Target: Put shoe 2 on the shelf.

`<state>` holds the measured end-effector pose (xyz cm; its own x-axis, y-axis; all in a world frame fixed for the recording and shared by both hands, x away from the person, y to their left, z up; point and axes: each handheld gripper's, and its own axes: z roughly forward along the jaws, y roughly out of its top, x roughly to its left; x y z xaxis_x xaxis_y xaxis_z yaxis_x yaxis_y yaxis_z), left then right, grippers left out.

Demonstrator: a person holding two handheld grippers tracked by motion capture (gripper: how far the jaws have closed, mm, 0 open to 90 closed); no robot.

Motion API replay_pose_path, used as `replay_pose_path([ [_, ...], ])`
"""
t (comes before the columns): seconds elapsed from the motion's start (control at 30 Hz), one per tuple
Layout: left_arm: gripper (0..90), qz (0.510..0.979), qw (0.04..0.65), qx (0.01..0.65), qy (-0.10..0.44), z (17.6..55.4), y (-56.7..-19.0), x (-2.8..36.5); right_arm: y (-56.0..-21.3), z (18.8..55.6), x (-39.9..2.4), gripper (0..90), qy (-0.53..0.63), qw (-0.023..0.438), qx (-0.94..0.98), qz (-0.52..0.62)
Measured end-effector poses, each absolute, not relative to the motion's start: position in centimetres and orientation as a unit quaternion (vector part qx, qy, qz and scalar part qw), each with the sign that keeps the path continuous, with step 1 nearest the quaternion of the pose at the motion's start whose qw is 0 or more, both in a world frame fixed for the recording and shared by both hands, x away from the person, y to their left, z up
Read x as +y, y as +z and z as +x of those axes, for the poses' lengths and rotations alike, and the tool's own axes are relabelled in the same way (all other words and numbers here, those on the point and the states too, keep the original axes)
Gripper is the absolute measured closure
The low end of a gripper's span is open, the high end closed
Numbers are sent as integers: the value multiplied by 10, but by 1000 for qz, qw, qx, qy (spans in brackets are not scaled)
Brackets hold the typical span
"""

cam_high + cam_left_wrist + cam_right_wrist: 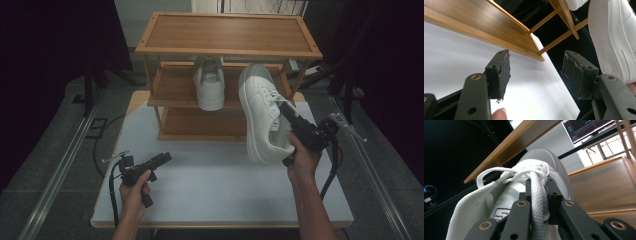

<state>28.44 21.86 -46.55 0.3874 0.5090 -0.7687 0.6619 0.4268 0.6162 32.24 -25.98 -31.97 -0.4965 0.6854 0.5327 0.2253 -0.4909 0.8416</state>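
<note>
A white sneaker hangs in the air in front of the wooden shoe rack, sole turned left and toe pointing at the middle shelf. My right gripper is shut on its tongue; in the right gripper view the jaws pinch the padded tongue just below the laces of the sneaker. A second white sneaker stands on the middle shelf, heel toward me. My left gripper hovers low over the white table at the front left, open and empty, with the held sneaker's sole to its right.
The rack has three shelves; the top one and the bottom one are bare. Dark curtains and floor rails flank the table. A cable trails from each gripper. A monitor shows behind the rack.
</note>
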Motion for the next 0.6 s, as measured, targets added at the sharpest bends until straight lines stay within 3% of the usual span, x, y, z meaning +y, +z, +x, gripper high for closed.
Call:
replay_pose_path([
  [0.6, 391, 526, 644, 553, -60, 284, -467, 223, -314, 371, -237, 833, 710, 164, 466, 501],
])
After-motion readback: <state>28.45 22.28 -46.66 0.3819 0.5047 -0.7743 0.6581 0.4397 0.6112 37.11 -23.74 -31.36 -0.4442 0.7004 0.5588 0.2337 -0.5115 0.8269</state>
